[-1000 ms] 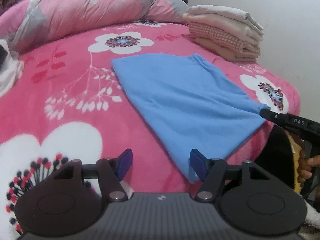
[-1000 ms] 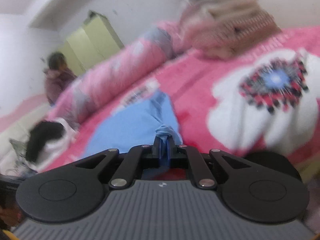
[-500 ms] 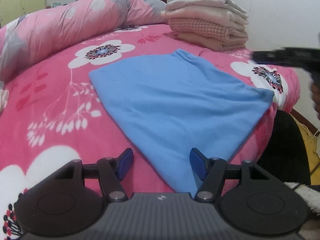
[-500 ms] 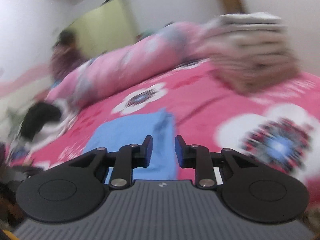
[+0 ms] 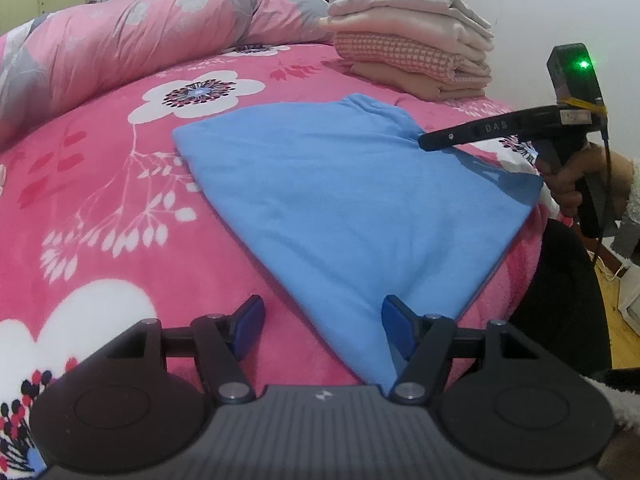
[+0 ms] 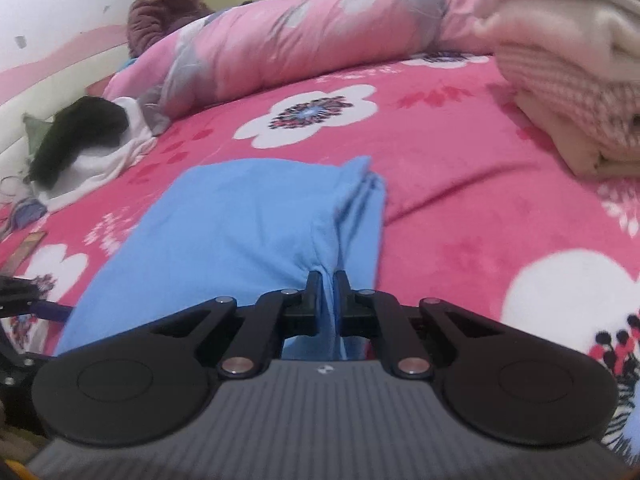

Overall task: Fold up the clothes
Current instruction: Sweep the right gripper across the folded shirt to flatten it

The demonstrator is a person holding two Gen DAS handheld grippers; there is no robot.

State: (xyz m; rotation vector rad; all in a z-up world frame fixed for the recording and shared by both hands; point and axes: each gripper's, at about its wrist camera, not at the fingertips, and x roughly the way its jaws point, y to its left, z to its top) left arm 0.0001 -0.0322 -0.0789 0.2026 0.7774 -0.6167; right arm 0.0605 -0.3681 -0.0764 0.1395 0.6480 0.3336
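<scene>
A light blue cloth (image 5: 340, 200) lies flat on the pink flowered bed (image 5: 100, 184), one corner hanging towards the near edge. My left gripper (image 5: 322, 312) hovers over that near corner, its jaws opening. The cloth lies by the right pad and nothing is pinched. In the left wrist view my right gripper (image 5: 424, 142) reaches in from the right to the cloth's far right edge. Its own view shows the right gripper (image 6: 326, 280) closing on a raised fold of the blue cloth (image 6: 240, 220), pads pressing it.
A stack of folded clothes (image 5: 412, 64) sits at the bed's far right corner. A rolled pink quilt (image 5: 140, 32) runs along the back. Black and white garments (image 6: 88, 136) lie far left, and a person (image 6: 160, 12) sits beyond. The bed drops off at the right.
My right gripper let go of the cloth's corner at the bed edge, opened, swung over to the cloth's far right edge and shut on a fold there. The left gripper barely shifted.
</scene>
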